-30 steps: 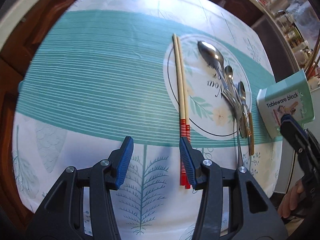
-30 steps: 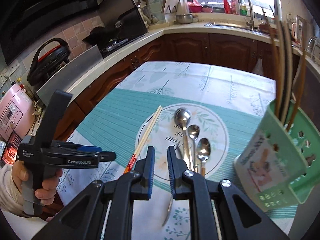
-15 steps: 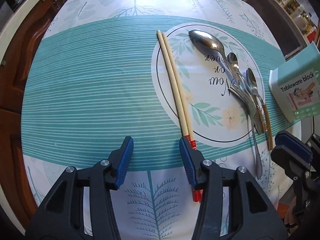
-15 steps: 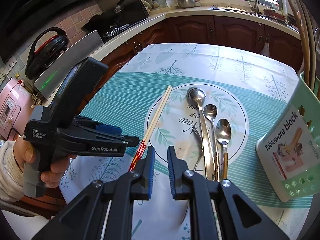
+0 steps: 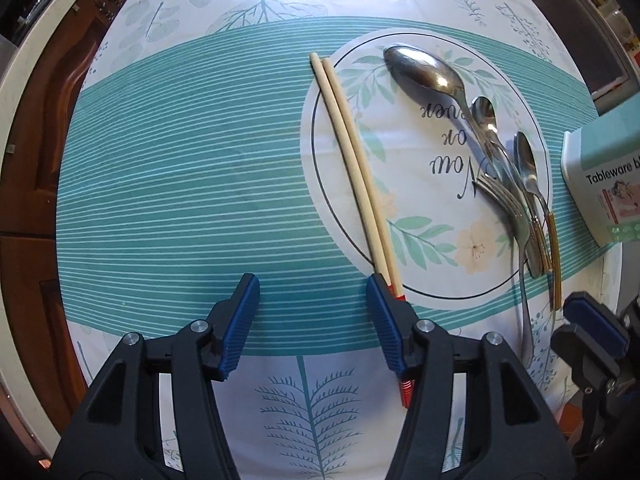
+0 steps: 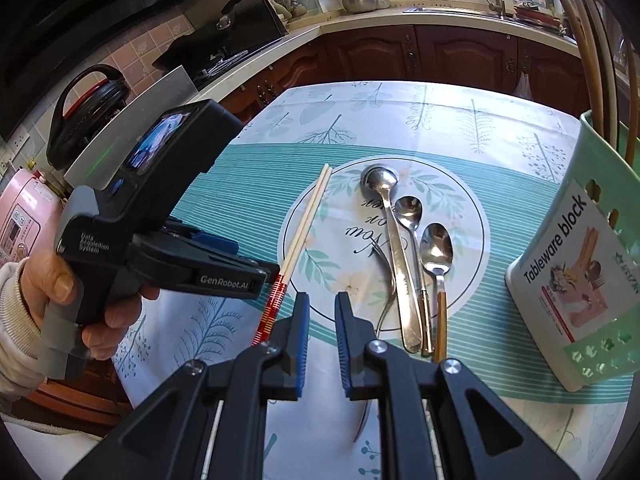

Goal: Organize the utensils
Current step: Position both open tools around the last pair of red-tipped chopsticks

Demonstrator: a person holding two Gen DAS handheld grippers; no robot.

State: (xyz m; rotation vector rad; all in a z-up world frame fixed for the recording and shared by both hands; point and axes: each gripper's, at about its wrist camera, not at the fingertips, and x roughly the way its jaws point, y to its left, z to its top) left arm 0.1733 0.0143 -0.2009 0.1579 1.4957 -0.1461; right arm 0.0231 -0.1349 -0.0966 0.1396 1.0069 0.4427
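A pair of pale chopsticks (image 5: pixel 352 160) with red ends lies on the teal tablecloth (image 5: pixel 180 200); it also shows in the right wrist view (image 6: pixel 304 224). Three spoons (image 5: pixel 496 136) and a fork (image 5: pixel 508 204) lie to their right, also seen in the right wrist view (image 6: pixel 404 248). A green "Tableware block" holder (image 6: pixel 576 264) stands at the right with several sticks in it. My left gripper (image 5: pixel 312 320) is open above the cloth, its right finger over the chopsticks' red ends. My right gripper (image 6: pixel 320 332) is nearly closed and empty.
A kitchen counter (image 6: pixel 360 20) with a stove, sink and bottles runs behind the table. A pink cooker (image 6: pixel 20 220) stands at the far left. Dark wooden cabinets (image 6: pixel 440 56) sit beyond the table's far edge.
My left gripper has moved forward over the table and lower toward the chopsticks. My right gripper has also advanced toward the utensils; the holder now looms larger at the right.
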